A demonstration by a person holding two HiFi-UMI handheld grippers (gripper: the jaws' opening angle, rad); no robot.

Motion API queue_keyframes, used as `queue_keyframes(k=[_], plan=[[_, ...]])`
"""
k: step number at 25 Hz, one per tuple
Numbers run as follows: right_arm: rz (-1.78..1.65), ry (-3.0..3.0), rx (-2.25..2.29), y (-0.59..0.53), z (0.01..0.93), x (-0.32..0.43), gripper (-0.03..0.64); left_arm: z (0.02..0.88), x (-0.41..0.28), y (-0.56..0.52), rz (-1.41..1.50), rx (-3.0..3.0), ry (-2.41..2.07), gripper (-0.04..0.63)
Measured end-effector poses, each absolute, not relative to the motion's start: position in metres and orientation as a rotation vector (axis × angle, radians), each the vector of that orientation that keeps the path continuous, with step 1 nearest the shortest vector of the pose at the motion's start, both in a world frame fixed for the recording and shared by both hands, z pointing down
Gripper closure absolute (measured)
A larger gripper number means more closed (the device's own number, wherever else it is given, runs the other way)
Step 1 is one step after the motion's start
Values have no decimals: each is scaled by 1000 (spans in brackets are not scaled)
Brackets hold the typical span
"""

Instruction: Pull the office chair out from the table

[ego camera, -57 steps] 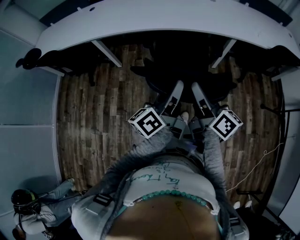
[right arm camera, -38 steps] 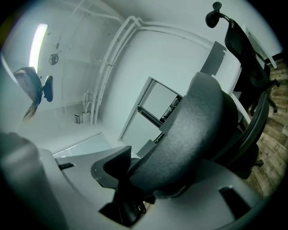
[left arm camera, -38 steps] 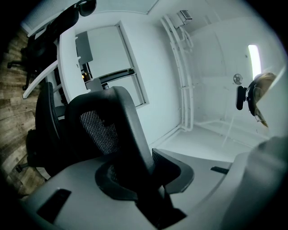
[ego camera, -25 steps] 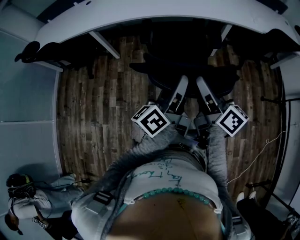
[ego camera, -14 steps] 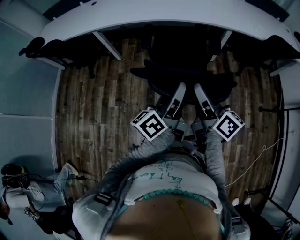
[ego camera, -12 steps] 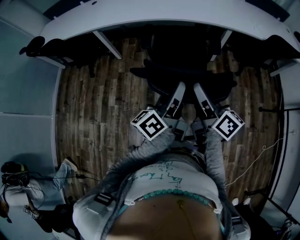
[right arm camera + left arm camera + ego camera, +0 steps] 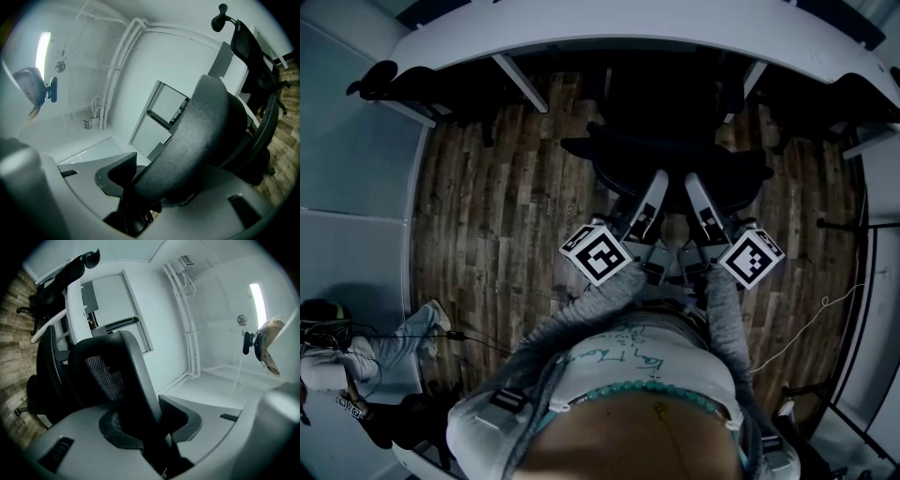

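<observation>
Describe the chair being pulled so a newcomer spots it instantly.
Find the long white table across the top of the head view. Between its two white legs stands a black office chair. Unlike the black chairs at the table's ends, its backrest is clamped by the left tool and right tool.

You draw the office chair (image 7: 675, 155) further out from under the table (image 7: 609, 37), so more of its dark back and arms shows over the wood floor (image 7: 487, 234) than before. Your left gripper (image 7: 655, 180) and right gripper (image 7: 692, 182) come back together with it. The person (image 7: 356, 361) at the lower left is now closer to the left edge.
</observation>
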State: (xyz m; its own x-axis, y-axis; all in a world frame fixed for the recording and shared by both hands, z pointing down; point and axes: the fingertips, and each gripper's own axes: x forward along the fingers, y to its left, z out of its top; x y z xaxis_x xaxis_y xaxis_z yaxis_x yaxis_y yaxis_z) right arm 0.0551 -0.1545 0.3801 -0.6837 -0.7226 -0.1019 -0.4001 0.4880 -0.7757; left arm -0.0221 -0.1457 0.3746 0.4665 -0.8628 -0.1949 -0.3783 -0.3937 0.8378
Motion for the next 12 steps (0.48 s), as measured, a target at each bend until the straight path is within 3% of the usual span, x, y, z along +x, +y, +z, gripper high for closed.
queue_keyframes(k=[12], plan=[[-1066, 2321, -915, -120, 383, 69, 453, 376, -9, -110, -838, 1966, -1051, 483]])
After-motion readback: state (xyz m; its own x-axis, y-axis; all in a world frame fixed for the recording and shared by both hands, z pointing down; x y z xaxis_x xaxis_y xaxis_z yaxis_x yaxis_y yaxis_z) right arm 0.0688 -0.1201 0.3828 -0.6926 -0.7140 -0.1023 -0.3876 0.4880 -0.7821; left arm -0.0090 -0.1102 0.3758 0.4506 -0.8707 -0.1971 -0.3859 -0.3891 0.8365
